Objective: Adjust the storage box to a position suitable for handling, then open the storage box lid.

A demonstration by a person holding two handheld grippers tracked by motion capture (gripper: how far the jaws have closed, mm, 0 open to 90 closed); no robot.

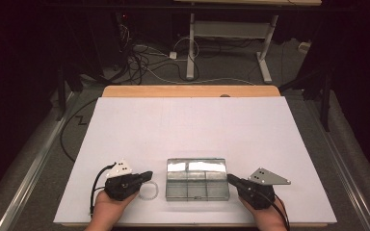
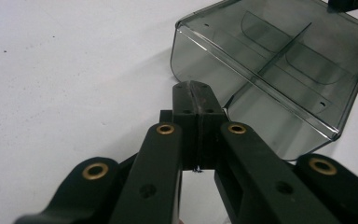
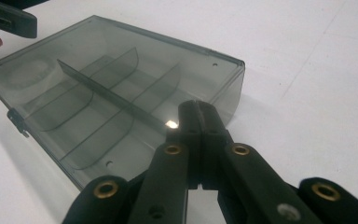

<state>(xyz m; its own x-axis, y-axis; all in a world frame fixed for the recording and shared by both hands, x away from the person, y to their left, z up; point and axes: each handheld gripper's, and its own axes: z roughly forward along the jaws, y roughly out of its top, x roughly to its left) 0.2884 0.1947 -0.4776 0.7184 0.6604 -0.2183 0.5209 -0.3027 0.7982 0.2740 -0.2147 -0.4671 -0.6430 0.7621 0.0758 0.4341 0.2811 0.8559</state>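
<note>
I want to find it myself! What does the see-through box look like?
Look at the white table, near the person's edge. Between the two black grippers lies a flat, smoky clear plastic box. Thin walls split its inside into compartments, unlike the small white ring beside it.

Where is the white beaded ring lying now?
In the high view, the white beaded ring lies on the white table, between the left hand-held gripper and the clear plastic compartment box.

No text, label, brand, number or sign can be read on anything here.
</note>
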